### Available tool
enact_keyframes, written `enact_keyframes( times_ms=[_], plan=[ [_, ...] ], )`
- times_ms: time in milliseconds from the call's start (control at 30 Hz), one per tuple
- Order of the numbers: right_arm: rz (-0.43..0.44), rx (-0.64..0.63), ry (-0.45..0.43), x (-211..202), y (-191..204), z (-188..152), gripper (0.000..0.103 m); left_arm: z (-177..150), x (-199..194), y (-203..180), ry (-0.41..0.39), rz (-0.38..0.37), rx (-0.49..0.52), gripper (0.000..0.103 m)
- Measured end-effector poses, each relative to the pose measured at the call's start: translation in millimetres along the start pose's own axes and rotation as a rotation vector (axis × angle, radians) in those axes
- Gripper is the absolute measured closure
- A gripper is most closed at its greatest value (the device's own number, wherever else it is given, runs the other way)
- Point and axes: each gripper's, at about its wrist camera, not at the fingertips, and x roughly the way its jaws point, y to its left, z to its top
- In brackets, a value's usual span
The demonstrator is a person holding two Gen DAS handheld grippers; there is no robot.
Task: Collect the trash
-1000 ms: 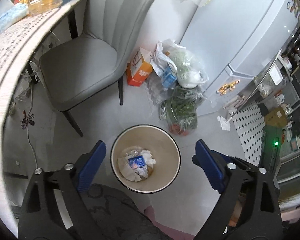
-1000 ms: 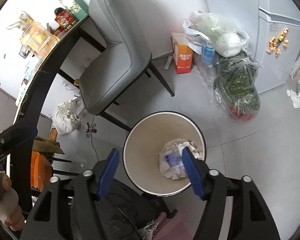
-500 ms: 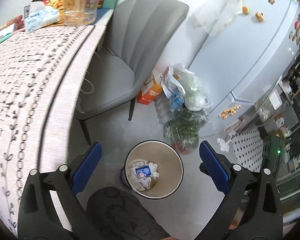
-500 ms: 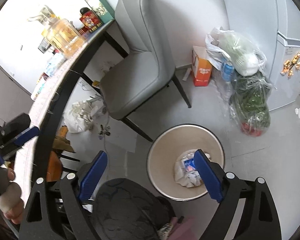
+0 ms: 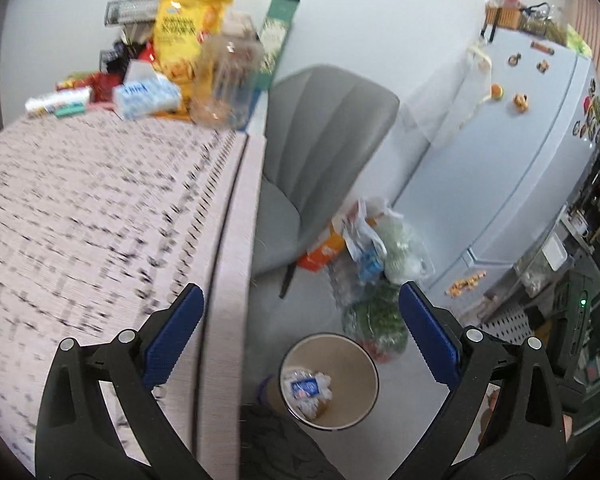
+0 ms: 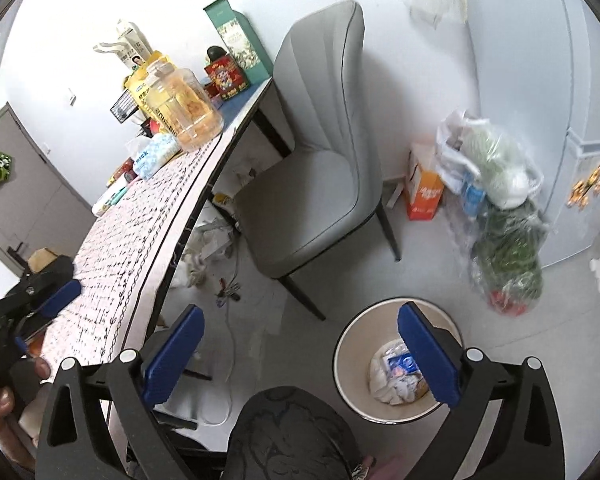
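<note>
tongs first: left gripper (image 5: pixel 300 328) gapes empty, right gripper (image 6: pixel 300 344) is opening, nothing between. below, crumpled trash (image 6: pixel 398 372) sits in the bin (image 6: pixel 352 344). farther off, a careless sweep across the table (image 5: pixel 100 220) could topple its jar (image 6: pixel 184 104).

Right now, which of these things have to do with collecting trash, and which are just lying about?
Part of the job:
- trash bin on the floor
- crumpled trash inside it
- left gripper, empty
- right gripper, opening, empty

Lying about:
- grey chair
- snack jar
- tissue pack
- orange carton
- bagged greens
</note>
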Motion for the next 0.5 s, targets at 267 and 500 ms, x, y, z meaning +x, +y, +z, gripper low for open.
enact_keyframes(
  times_ms=[267,500],
  plan=[
    [-0.068,-0.067,-0.07,-32.4,43.2,7.7,0.008,6.6,-47.1,34.9,-0.099,0.108,-0.039,0.006],
    [-0.036,-0.157,-0.112,-53.3,84.0,9.5,0.008,5.6,-93.9,44.0,-0.222,0.209,0.017,0.006]
  ],
)
